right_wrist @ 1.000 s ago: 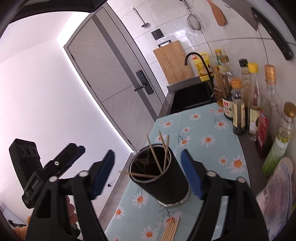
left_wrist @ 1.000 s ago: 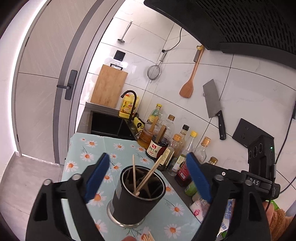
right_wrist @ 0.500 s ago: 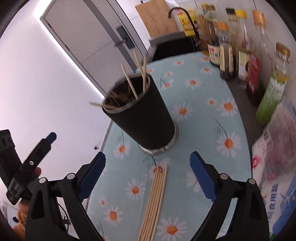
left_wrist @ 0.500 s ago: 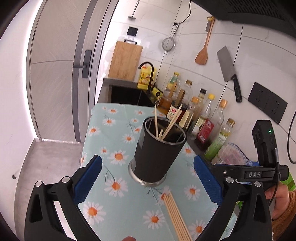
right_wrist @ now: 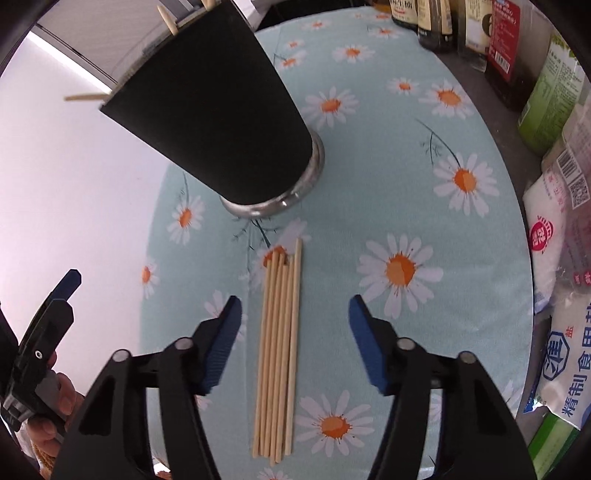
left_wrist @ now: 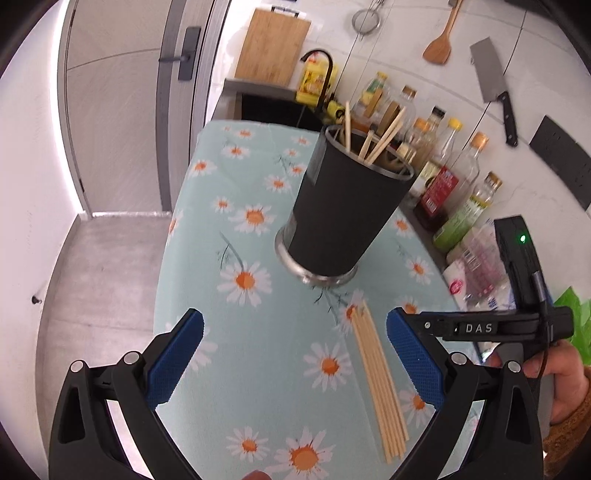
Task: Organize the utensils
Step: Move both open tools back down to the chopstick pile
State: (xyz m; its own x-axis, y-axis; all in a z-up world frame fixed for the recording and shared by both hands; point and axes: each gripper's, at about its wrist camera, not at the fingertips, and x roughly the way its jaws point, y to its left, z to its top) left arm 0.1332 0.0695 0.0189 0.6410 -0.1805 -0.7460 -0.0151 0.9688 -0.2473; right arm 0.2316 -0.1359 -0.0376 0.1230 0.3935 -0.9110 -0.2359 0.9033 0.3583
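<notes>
A few chopsticks stand in your holder [left_wrist: 347, 206]; a bundle [right_wrist: 279, 354] lies on the bench beside it. Your right hand-held gripper [right_wrist: 295, 314] is closing astride it, untouched; the left [left_wrist: 295, 350] gapes empty.

1. White tiled wall [left_wrist: 399, 40] behind the counter, hung with a wooden spatula [left_wrist: 439, 44], a cleaver [left_wrist: 493, 79] and a strainer [left_wrist: 366, 23].
2. Grey door [left_wrist: 122, 110] with a dark handle [left_wrist: 184, 55].
3. Grey floor [left_wrist: 103, 277].
4. Daisy-print tablecloth [left_wrist: 258, 350].
5. Black sink [left_wrist: 273, 109] beside a wooden cutting board [left_wrist: 271, 46].
</notes>
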